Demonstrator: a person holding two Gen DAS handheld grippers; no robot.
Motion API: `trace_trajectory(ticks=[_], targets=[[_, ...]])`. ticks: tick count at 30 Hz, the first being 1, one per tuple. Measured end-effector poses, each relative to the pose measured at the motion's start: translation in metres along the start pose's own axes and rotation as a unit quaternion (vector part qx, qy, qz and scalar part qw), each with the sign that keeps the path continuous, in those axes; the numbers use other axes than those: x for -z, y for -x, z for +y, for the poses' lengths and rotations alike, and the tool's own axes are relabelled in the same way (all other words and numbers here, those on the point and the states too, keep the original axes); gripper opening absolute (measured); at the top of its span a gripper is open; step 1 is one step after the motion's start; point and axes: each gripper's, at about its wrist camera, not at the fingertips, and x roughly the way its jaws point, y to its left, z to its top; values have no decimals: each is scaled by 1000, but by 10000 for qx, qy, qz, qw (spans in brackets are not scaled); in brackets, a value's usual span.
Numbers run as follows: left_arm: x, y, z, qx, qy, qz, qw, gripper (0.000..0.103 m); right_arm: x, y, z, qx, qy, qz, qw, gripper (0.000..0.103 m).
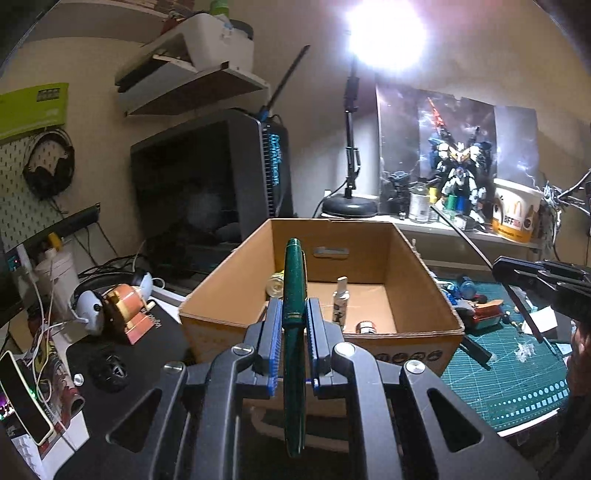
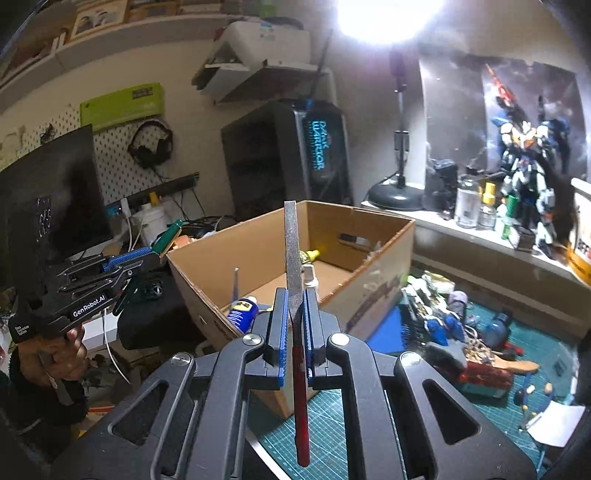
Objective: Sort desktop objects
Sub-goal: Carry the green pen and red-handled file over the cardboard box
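Spray can (image 2: 242, 310) in box (image 2: 369, 266); lamp (image 2: 397, 192) behind

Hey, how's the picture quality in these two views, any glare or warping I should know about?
Left wrist view: the desk lamp blows out to white at the top, fisheye bends the edges, but the green pen in the left hand-held gripper stays sharp. Right wrist view: same glare, a hazy right side, yet the metal file in the right hand-held gripper is crisp.

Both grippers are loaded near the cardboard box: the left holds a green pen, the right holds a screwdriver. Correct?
Not quite. The right gripper holds a flat metal file with a red handle, as the right wrist view shows. The left gripper does hold the green pen near the cardboard box.
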Motion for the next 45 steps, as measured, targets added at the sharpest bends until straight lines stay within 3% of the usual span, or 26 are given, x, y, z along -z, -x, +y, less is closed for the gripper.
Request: trace_trajectory(ticks=[12,29,33,45], targets=[[3,1,14,-166,110,43,9998,13,-6,-10,10,-159,95,26,9998,7],[-19,-6,11,-121,-29,-83,9999,13,-17,-17,16,-183,176,52,9997,7],[-34,-17,9,-185,-88,-138,9997,13,-27,-26,15,-180,173,87,9997,8],[-64,-86,3,-170,-213,447,9986,13,-60,-72,-10,-218,-41,381,9990,7]])
